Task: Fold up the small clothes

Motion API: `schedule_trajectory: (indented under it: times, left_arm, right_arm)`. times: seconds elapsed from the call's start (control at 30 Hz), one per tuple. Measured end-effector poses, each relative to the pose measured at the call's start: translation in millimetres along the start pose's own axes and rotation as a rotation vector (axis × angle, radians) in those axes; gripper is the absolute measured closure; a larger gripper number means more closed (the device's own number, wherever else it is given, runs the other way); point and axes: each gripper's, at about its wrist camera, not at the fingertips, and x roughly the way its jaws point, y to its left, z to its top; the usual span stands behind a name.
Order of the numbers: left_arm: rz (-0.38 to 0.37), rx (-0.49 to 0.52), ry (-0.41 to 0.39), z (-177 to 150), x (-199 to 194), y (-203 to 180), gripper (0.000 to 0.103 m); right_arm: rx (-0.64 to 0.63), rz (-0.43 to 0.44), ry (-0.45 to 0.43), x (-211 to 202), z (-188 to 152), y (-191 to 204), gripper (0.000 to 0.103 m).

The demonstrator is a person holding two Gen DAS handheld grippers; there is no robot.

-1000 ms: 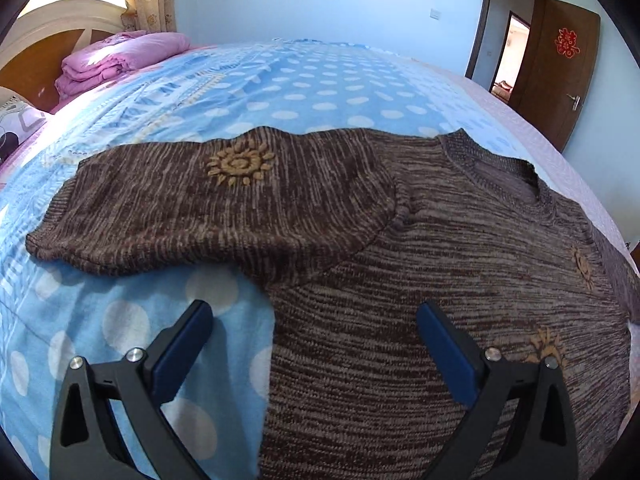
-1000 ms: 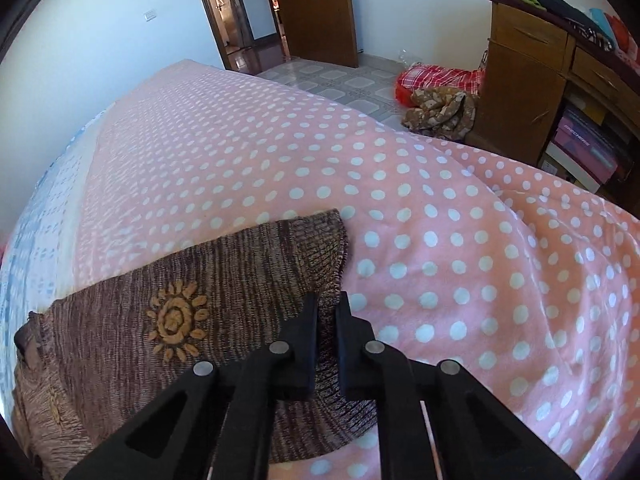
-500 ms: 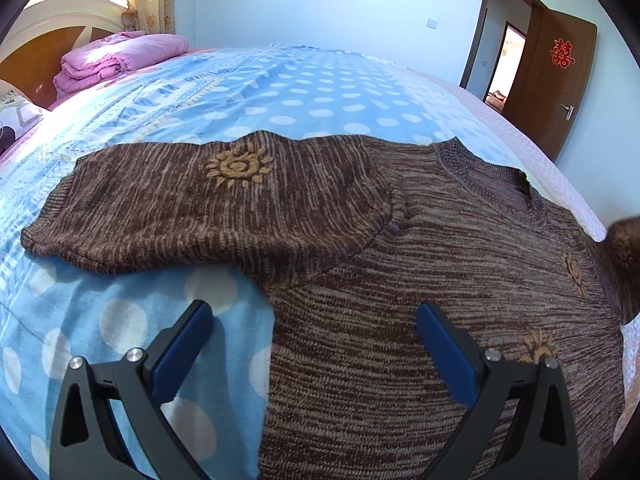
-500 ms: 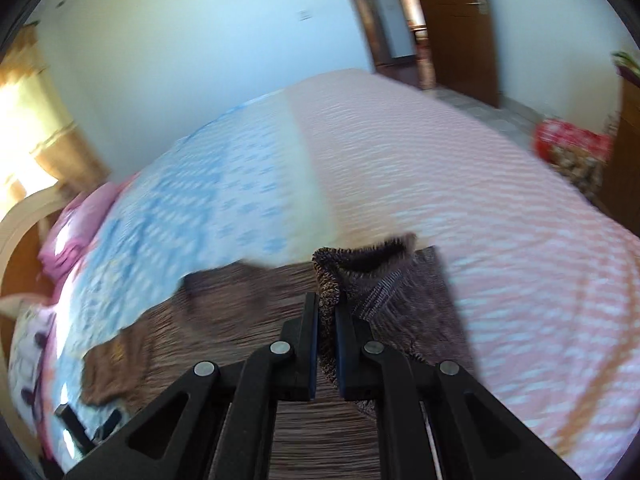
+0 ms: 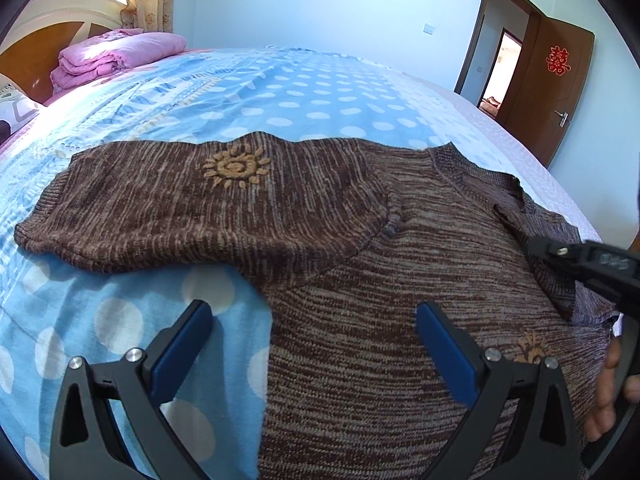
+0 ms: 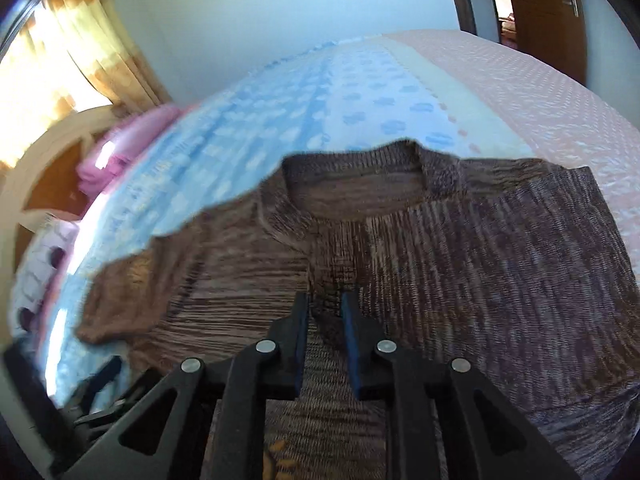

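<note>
A brown knitted sweater (image 5: 360, 292) with orange sun motifs lies flat on the bed. Its left sleeve (image 5: 192, 200) stretches out to the left. My left gripper (image 5: 316, 332) is open and empty, hovering over the sweater's left side edge. My right gripper (image 6: 325, 312) is shut on the cuff of the right sleeve (image 6: 500, 272), which is folded over across the sweater's body below the collar (image 6: 356, 184). The right gripper also shows in the left wrist view (image 5: 532, 250), at the right edge.
The bed has a blue dotted sheet (image 5: 280, 96) and a pink dotted part (image 6: 520, 76). A folded pink quilt (image 5: 116, 56) lies by the wooden headboard (image 5: 36, 40). A brown door (image 5: 552, 92) stands open at the far right.
My right gripper lifted the right sleeve cuff off the pink sheet and carried it left over the sweater's body. The left gripper stayed put, still open.
</note>
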Motion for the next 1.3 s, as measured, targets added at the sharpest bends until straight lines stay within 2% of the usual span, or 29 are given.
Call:
schedule_trajectory:
  times: [0.03, 0.1, 0.2, 0.27, 0.37, 0.43, 0.47, 0.5, 0.53, 0.57, 0.6, 0.67, 0.7, 0.73, 0.8, 0.83, 0.9, 1.03, 1.1, 1.17, 1.23, 1.3]
  left_arm:
    - [0.000, 0.000, 0.000, 0, 0, 0, 0.000]
    - [0.001, 0.001, 0.000, 0, 0, 0, 0.000]
    - [0.006, 0.004, 0.000, 0, 1, -1, 0.000]
    - [0.008, 0.006, -0.001, -1, 1, -1, 0.000]
    - [0.013, 0.009, 0.001, -1, 1, -2, 0.000]
    - [0.014, 0.009, 0.002, -1, 1, -2, 0.000]
    - [0.014, 0.009, 0.002, -1, 1, -2, 0.000]
    - [0.014, 0.009, 0.002, -1, 1, -2, 0.000]
    - [0.015, 0.010, 0.002, -1, 1, -2, 0.000]
    - [0.015, 0.010, 0.003, 0, 1, -2, 0.000]
    - [0.015, 0.010, 0.002, 0, 1, -2, 0.000]
    - [0.013, 0.009, 0.002, 0, 1, -1, 0.000]
    - [0.012, 0.008, 0.002, 0, 1, -2, 0.000]
    - [0.011, 0.007, 0.001, 0, 1, -2, 0.000]
    - [0.007, 0.005, -0.001, 0, 2, -2, 0.000]
    - [0.007, 0.005, -0.001, -1, 2, -2, 0.000]
    - [0.011, 0.007, 0.000, -1, 2, -2, 0.000]
    - [0.016, 0.011, 0.001, -1, 3, -2, 0.000]
    - [0.016, 0.011, 0.001, -1, 3, -2, 0.000]
    - [0.020, 0.013, 0.003, -1, 3, -2, 0.000]
    - [0.023, 0.015, 0.004, -1, 3, -2, 0.000]
    - [0.026, 0.017, 0.005, -1, 3, -3, 0.000]
  right_arm:
    - [0.029, 0.009, -0.043, -16, 1, -12, 0.083]
    - [0.066, -0.068, -0.085, -38, -1, -33, 0.083]
    - [0.041, -0.151, -0.054, -45, -14, -47, 0.083]
    - [0.038, -0.136, -0.004, -32, -25, -45, 0.083]
    - [0.058, -0.052, 0.051, -5, -39, -28, 0.083]
    - [0.028, -0.033, 0.049, 10, -45, -8, 0.083]
    - [0.007, -0.040, 0.045, 19, -48, 1, 0.080]
    - [-0.014, -0.054, 0.041, 24, -49, 9, 0.068]
    - [-0.035, -0.050, 0.040, 28, -49, 16, 0.061]
    - [-0.057, -0.039, 0.049, 32, -46, 23, 0.047]
    - [-0.082, -0.029, 0.065, 34, -43, 28, 0.040]
    - [-0.117, -0.011, 0.080, 26, -36, 29, 0.042]
    - [-0.104, -0.002, 0.037, 15, -29, 23, 0.047]
    - [-0.089, -0.017, -0.017, 0, -22, 14, 0.048]
    - [-0.064, -0.086, -0.112, -22, -2, -9, 0.048]
    - [-0.045, -0.124, -0.128, -26, 7, -23, 0.048]
    - [0.000, -0.191, -0.117, -24, 27, -58, 0.057]
    - [0.011, -0.360, 0.029, 25, 44, -120, 0.057]
    - [0.064, -0.303, -0.024, 24, 44, -139, 0.059]
    - [0.081, -0.346, -0.038, 20, 44, -137, 0.062]
    - [0.005, -0.439, -0.060, 11, 36, -114, 0.062]
    - [-0.055, -0.357, -0.085, -3, 26, -91, 0.062]
